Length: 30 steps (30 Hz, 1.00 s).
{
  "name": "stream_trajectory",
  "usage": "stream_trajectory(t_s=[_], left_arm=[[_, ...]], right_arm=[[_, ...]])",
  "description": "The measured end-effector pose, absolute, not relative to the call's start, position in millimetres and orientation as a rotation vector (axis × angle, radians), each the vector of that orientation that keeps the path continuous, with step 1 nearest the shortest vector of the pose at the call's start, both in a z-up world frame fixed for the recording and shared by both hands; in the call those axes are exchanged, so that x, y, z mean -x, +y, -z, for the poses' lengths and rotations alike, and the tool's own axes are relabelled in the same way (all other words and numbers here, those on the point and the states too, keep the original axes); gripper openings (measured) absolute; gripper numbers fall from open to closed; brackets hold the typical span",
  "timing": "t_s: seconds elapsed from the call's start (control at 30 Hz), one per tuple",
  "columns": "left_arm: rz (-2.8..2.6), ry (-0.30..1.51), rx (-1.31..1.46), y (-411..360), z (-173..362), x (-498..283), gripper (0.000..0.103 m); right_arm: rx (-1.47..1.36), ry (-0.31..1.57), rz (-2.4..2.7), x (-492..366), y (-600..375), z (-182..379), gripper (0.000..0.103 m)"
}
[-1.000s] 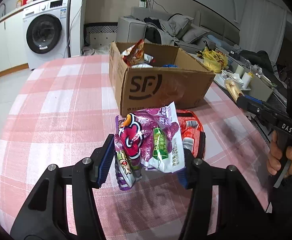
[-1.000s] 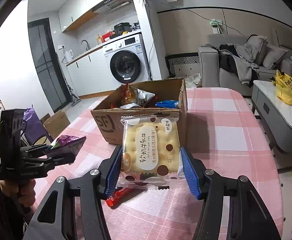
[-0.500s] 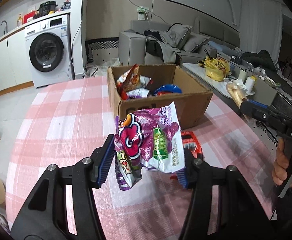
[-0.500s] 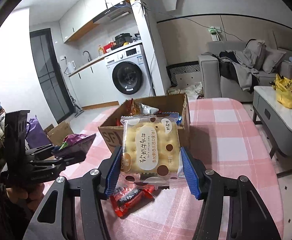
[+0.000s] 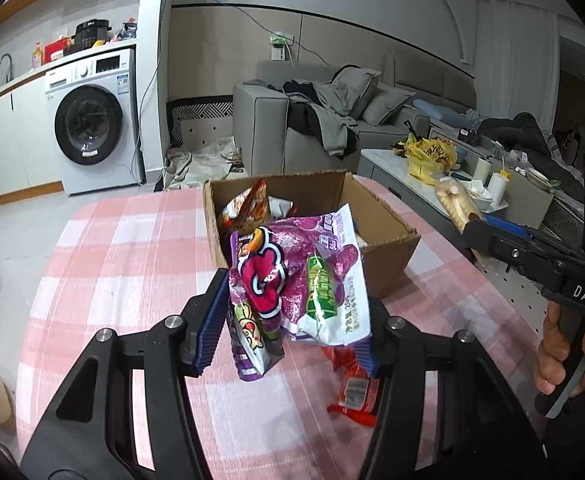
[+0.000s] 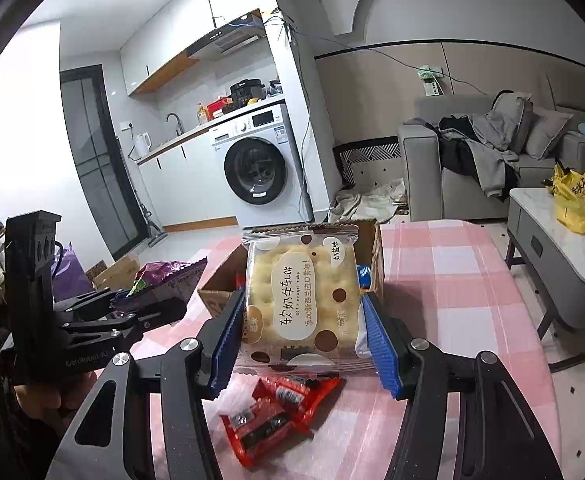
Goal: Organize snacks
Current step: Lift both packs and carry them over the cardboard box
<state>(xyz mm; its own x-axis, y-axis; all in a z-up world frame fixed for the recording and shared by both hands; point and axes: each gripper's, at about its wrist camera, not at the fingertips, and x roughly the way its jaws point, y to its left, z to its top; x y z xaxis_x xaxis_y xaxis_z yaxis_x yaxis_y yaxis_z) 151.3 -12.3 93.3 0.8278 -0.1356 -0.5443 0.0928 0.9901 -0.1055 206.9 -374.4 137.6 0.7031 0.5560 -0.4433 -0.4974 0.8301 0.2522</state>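
Your left gripper point(image 5: 292, 320) pinches a purple snack bag point(image 5: 300, 280) clear of the worktop point(image 5: 124, 264), in front of the open cardboard box point(image 5: 388, 240) of snacks. Your right gripper point(image 6: 304, 332) clamps a nougat-cracker packet point(image 6: 300, 296) by its sides, above two red wrapped snacks point(image 6: 276, 408) lying on the pink checked cloth.

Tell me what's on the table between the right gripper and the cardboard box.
Red snack packets lie on the checked tablecloth, below the cracker pack held in the right gripper, short of the cardboard box. The right wrist view shows this.
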Motion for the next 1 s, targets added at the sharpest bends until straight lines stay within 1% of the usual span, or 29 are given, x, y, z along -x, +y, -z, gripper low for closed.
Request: stream_trajectory(t_s=[0.5,0.8,1.0], left_arm=[[0.136,0.565,0.093,-14,-114,-206,0.052],[0.137,0.565,0.106,-5,-117,-232,0.052],[0.137,0.584,0.113,-3,-107,-252,0.052]], right_arm=[[-0.131,0.527,-0.569,-242,-361,-152,0.058],[-0.136,0.548,-0.557,-262,-352,-151,0.058],[-0.141,0.570,-0.551,-275,-344,-143,0.058]])
